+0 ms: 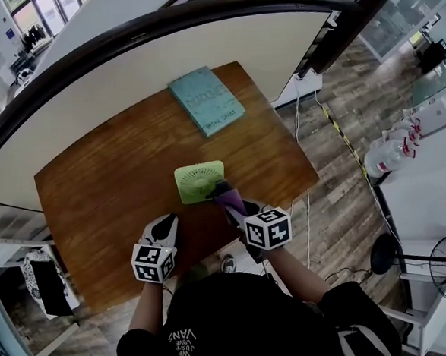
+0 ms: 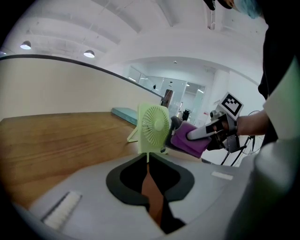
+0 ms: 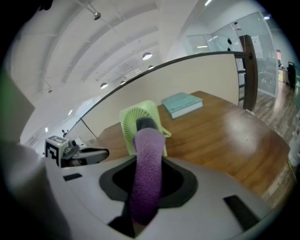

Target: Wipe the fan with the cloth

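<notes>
A small light-green fan (image 1: 198,181) stands upright on the wooden table (image 1: 102,197); its grille (image 2: 155,124) also shows in the left gripper view. My right gripper (image 1: 226,196) is shut on a purple cloth (image 3: 146,173), and the cloth's front end (image 2: 189,139) lies against the fan's near right side. The fan (image 3: 129,123) fills the space just beyond the cloth in the right gripper view. My left gripper (image 1: 166,226) hovers over the table to the fan's near left, apart from it. Its jaws stand almost together with only a thin slit and nothing between them (image 2: 149,164).
A teal book (image 1: 206,100) lies at the table's far side, behind the fan. A curved white partition with a dark rail (image 1: 197,19) borders the table's far edge. The table's right edge (image 1: 307,177) drops to a wood floor with cables.
</notes>
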Demonstrator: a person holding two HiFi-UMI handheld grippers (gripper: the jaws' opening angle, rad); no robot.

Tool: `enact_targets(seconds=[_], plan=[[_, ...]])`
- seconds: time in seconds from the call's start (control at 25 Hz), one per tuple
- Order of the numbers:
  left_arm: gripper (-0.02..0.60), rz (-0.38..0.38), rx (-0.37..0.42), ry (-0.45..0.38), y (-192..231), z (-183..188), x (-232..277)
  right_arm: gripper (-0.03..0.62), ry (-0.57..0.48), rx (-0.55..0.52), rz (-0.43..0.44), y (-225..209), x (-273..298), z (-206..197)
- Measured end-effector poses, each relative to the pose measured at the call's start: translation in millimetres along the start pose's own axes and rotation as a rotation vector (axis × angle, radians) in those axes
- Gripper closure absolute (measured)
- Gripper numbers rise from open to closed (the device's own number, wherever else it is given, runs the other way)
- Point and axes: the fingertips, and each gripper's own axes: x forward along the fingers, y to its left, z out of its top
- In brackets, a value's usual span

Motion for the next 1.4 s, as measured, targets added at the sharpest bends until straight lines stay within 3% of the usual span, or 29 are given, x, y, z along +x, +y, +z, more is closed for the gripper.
enact_targets(seconds=[0.32, 0.6, 0.96, 1.4], plan=[[0.569, 0.056, -0.034, -0.068, 4.2, 11.5, -21.9, 0.496, 0.077, -0.096, 0.178, 69.5, 34.4, -22.0], [0.571, 0.098, -0.049, -0.079, 10.4, 7.5, -43.4, 0.496, 0.140, -0.165, 0.214, 87.6, 74.3, -30.8], [0.570, 0.093, -0.061, -0.077, 11.0, 6.0, -42.3, 0.496, 0.165, -0.161, 0.130, 57.8, 81.8, -34.1], [0.570, 0.031, -0.032, -0.069, -8.1, 12.7, -26.4, 0.496, 0.124, -0.061, -0.021, -5.1, 44.2, -37.9]])
